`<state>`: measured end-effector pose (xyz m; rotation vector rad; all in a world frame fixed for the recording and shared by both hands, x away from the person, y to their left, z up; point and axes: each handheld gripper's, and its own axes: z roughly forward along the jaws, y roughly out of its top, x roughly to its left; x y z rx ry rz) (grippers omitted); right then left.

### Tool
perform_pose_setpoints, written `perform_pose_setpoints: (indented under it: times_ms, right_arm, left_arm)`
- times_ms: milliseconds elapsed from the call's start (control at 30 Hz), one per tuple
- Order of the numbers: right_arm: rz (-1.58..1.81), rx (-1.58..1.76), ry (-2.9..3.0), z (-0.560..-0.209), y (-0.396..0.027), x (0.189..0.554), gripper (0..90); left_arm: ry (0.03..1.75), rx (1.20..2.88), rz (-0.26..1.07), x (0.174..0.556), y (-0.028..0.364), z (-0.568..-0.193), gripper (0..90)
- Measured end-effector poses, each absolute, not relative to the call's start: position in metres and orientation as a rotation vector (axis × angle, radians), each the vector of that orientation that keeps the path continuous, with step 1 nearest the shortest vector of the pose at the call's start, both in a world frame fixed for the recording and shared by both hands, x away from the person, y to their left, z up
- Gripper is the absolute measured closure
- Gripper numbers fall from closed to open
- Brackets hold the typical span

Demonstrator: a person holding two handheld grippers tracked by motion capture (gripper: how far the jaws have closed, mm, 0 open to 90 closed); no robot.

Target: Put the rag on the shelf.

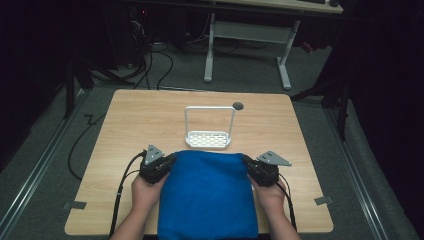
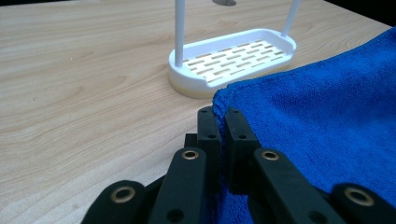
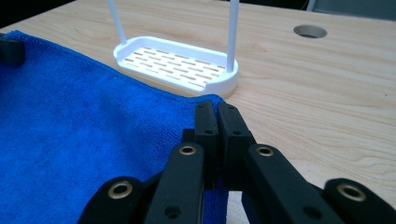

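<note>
The blue cloth [image 1: 207,195] lies spread on the near half of the tabletop [image 1: 125,125], its near end hanging over the near edge between the person's forearms. Its far edge runs straight across, just short of the white rack [image 1: 209,129], a slotted tray with a tall hoop handle that stands near the middle of the tabletop.

Each far corner of the cloth is pinched. The left gripper [image 1: 167,162] has its fingers [image 2: 208,135] closed on the far left corner, a fold of blue showing between them. The right gripper [image 1: 248,162] has its fingers [image 3: 205,130] closed on the far right corner in the same way.

Judging from this, the grasp on both corners is made and the cloth is held taut between them, but it rests flat and has not been lifted, folded or carried to the rack. Whether it is meant to be folded or draped over the hoop, that part appears to lie wholly ahead.
</note>
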<state>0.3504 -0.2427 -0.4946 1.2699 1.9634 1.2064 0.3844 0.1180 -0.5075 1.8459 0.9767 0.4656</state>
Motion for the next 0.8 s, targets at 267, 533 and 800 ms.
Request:
perform_pose_setpoints:
  times_ms: [267,533,800]
  right_arm:
    - [1.228,1.222,1.941,-0.485,-0.242,0.343,88.0]
    - [1.281,1.210,1.887,-0.475,-0.247,0.337,88.0]
    - [1.320,1.172,1.848,-0.461,-0.248,0.329,88.0]
  left_arm:
    - [0.938,1.809,0.492,0.377,0.121,-0.497,86.3]
    - [0.899,1.770,0.515,0.370,0.123,-0.486,86.2]
    - [0.871,1.732,0.537,0.363,0.125,-0.473,86.3]
